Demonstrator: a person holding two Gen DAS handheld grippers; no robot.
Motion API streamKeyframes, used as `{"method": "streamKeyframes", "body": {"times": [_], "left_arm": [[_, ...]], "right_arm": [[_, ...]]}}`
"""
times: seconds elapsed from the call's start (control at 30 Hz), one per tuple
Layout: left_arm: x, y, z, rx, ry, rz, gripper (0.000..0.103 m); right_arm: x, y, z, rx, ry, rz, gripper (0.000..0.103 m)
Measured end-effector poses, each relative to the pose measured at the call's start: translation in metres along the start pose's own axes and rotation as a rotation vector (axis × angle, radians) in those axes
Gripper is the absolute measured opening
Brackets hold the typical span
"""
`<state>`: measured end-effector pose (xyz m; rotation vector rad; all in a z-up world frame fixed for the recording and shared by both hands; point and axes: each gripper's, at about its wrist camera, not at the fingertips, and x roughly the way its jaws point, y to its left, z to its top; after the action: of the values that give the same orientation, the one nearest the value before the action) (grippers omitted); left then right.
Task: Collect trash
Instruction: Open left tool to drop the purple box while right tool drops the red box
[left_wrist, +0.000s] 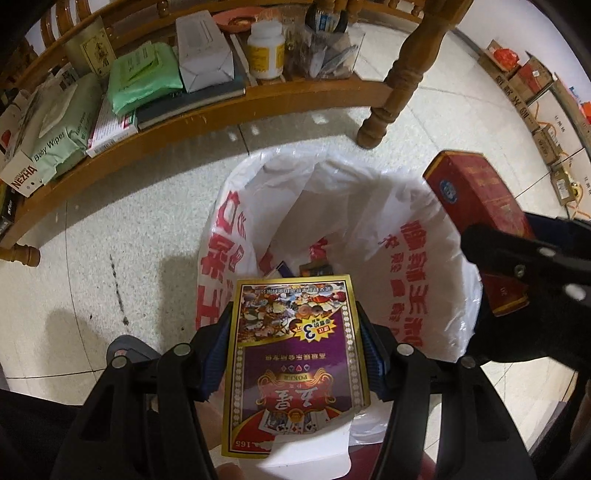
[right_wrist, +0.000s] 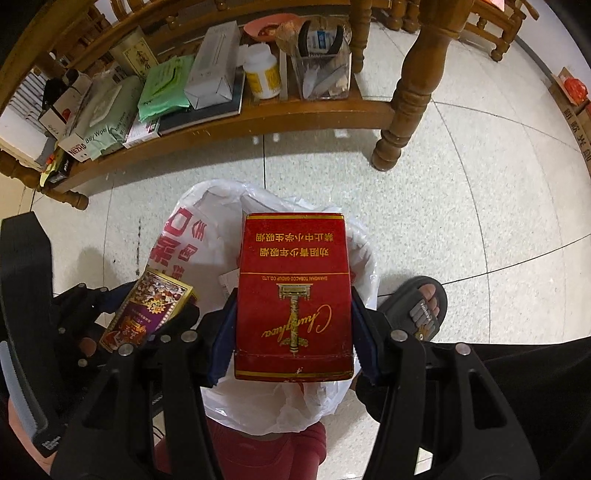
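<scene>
My left gripper (left_wrist: 295, 325) is shut on a purple and gold poker card box (left_wrist: 295, 362), held over the open trash bin lined with a white bag with red print (left_wrist: 417, 236). My right gripper (right_wrist: 293, 314) is shut on a red cigarette box (right_wrist: 293, 295), held above the same bag (right_wrist: 192, 229). The red box also shows in the left wrist view (left_wrist: 476, 206) at the bag's right rim. The poker box shows in the right wrist view (right_wrist: 147, 310) on the left. Some small items lie at the bottom of the bag (left_wrist: 314, 267).
A low wooden shelf (left_wrist: 207, 114) behind the bin holds wipes packs, boxes and a white bottle (left_wrist: 266, 48). A wooden table leg (left_wrist: 402, 74) stands at the right. Cardboard boxes (left_wrist: 532, 85) sit at the far right. A sandalled foot (right_wrist: 421, 306) is beside the bin.
</scene>
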<state>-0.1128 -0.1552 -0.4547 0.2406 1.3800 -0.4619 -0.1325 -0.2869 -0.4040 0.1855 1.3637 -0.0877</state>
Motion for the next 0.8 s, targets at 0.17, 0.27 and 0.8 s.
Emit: {"method": "streamKeyframes", "body": {"times": [0.17,0.27,0.8], "left_arm": [[0.005,0.001,-0.002,0.0,0.007,-0.005,0.059],[0.006,0.003,-0.002,-0.006,0.013,-0.009,0.059],[0.007,0.004,-0.002,-0.022,0.008,-0.02,0.088]], "right_arm": [[0.009,0.002,0.0,0.004,0.026,0.01,0.054],[0.014,0.003,0.0,0.001,0.041,0.018,0.054],[0.02,0.007,0.001,0.003,0.045,0.024,0.077]]}}
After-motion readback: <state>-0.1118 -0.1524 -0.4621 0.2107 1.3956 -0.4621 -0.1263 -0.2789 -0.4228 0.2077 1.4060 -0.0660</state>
